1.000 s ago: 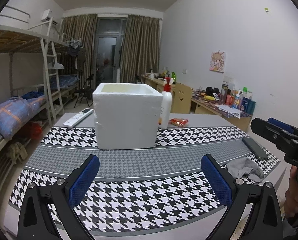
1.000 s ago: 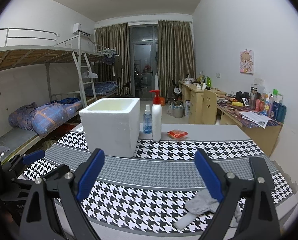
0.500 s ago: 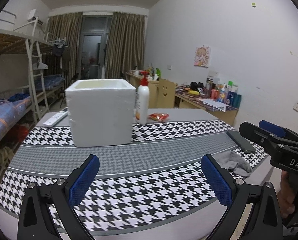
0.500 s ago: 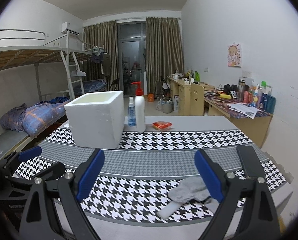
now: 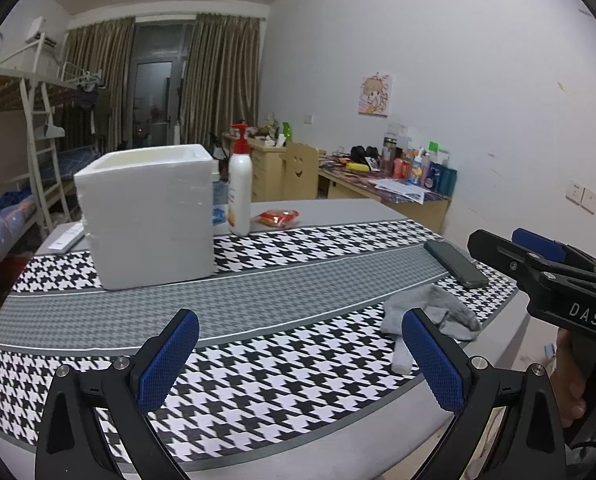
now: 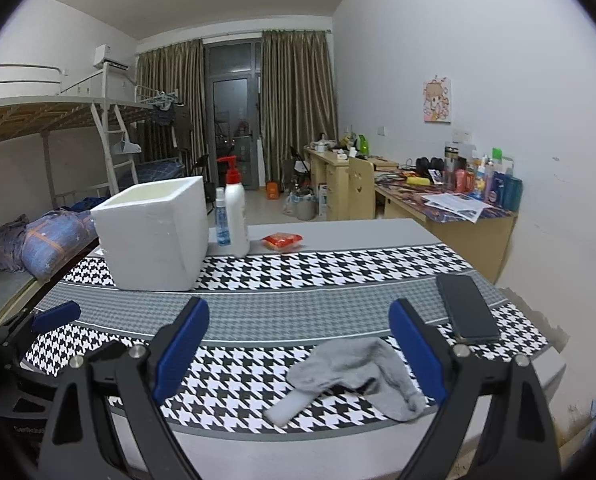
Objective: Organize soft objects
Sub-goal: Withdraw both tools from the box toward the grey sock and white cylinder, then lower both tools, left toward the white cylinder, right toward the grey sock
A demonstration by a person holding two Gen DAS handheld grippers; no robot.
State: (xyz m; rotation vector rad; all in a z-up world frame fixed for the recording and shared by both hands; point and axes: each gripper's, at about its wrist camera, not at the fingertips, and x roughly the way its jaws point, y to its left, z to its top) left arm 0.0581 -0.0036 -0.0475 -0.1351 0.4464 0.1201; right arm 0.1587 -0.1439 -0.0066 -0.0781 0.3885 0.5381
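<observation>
1. Dormitory surroundings were noted: a metal bunk bed (image 6: 38,128) at the left, brown curtains (image 6: 298,100) across a far glass door, and a cluttered wooden desk (image 6: 449,208) along the white right wall.
2. On the grey table (image 6: 357,230) lay a woven runner (image 5: 258,300) with black-and-white houndstooth bands and one finer grey band between them.
3. One white foam box (image 5: 148,212), cube-shaped, open-topped and of granular surface, stood upright on the far houndstooth band.
4. Just beside the box stood a white pump bottle (image 5: 240,188) with a red head; a smaller clear spray bottle (image 6: 221,216) stood next to it, seen from the right wrist.
5. One red crinkled packet (image 5: 278,218) lay flat on bare table behind the runner.
6. A grey sock (image 6: 361,372), soft, knitted and crumpled with a paler cuff, lay on the near houndstooth band close to the table's front right edge.
7. A black rectangular phone (image 6: 465,308), glossy, lay flat just beyond the sock.
8. The left gripper (image 5: 298,356) had its blue textured pads spread wide and held nothing; the sock sat just behind its right finger.
9. The right gripper (image 6: 299,354) was likewise spread wide and empty, hovering with the sock between its fingers in view; contact could not be determined.
</observation>
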